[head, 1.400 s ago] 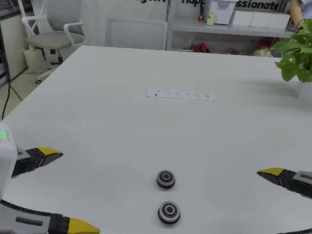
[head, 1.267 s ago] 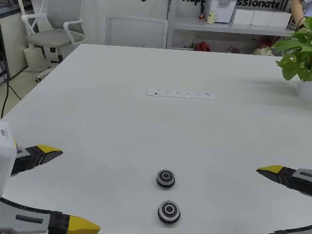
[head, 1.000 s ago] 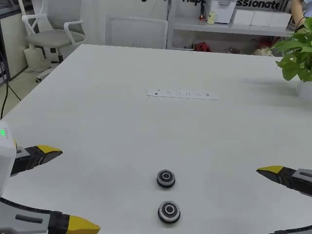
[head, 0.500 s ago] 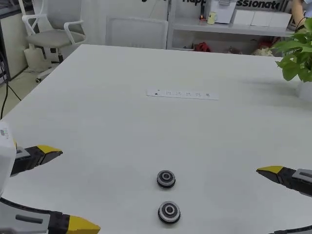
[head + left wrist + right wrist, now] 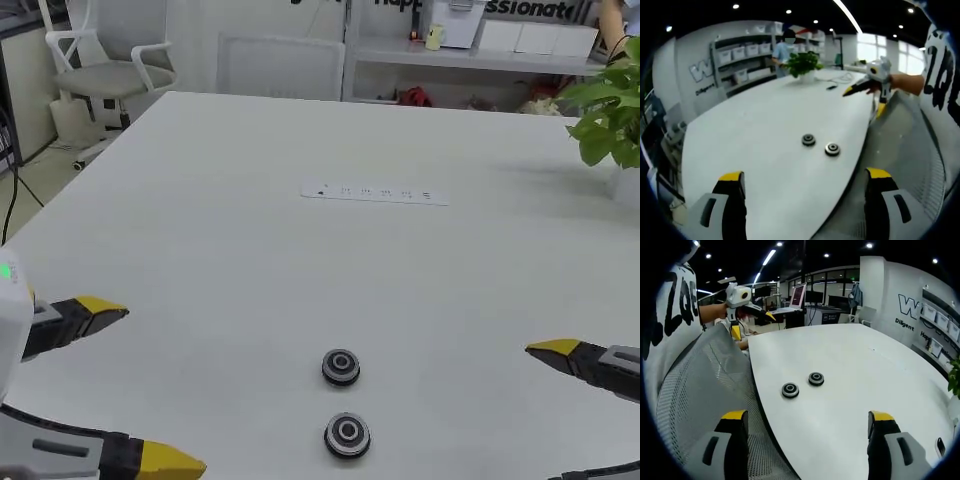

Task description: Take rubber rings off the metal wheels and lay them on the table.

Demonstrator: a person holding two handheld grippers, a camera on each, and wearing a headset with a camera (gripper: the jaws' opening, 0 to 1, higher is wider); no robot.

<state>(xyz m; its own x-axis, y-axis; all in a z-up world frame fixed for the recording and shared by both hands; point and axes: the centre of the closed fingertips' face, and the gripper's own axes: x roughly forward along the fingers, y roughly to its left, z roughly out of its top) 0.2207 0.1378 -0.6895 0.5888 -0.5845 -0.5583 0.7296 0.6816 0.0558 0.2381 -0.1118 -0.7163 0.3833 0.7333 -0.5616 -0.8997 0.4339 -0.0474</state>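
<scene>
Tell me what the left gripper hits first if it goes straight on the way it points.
Likely the wheel nearer the table edge, with the second wheel close beside it. Height over the table is unclear, so the left gripper might pass above.

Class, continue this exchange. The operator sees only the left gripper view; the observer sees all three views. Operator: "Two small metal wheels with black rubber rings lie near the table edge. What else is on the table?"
Observer: A long white power strip lies flat on the white table, farther from us than the wheels.
Operator: Are the right gripper's jaws open?
Observer: Yes. The right gripper has its yellow-tipped jaws wide apart and holds nothing. The edge-side metal wheel and the other wheel lie ahead of it, untouched.
Operator: What stands off the table's far left corner?
Observer: A white office chair.
</scene>
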